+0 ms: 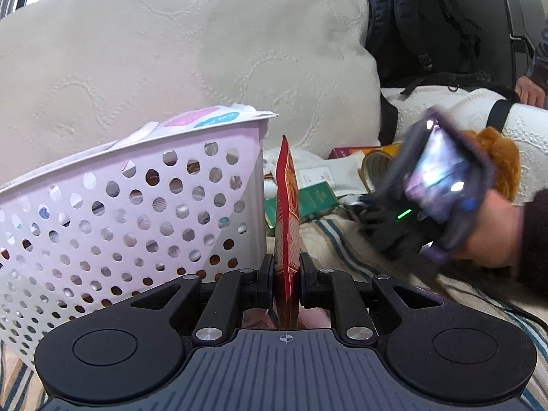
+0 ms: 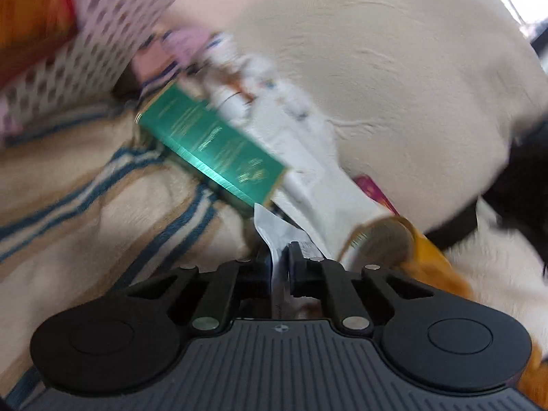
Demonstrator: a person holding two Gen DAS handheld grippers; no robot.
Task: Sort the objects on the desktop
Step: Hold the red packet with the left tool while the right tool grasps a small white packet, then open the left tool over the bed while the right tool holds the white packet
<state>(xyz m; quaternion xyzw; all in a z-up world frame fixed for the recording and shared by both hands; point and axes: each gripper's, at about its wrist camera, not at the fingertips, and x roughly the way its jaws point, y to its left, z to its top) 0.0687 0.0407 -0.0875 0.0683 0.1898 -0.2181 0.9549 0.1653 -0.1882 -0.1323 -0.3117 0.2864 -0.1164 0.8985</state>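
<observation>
My left gripper (image 1: 287,267) is shut on a red and gold envelope (image 1: 286,212), held edge-on and upright just right of a white perforated basket (image 1: 130,212). Papers with pink and blue print (image 1: 202,120) lie on the basket's top. My right gripper (image 2: 279,260) is shut on a thin silvery-white packet (image 2: 274,236). Ahead of it lie a green box (image 2: 212,147) and white cartons (image 2: 308,171) on the striped cloth. The right gripper also shows, blurred, in the left wrist view (image 1: 428,185).
A large cream pillow (image 1: 191,54) stands behind the basket. A gold tape roll (image 2: 383,243), an orange plush toy (image 2: 435,267) and a magenta box (image 2: 373,195) lie at the right. A black backpack (image 1: 424,24) sits at the back right. Striped beige blanket (image 2: 102,185) covers the surface.
</observation>
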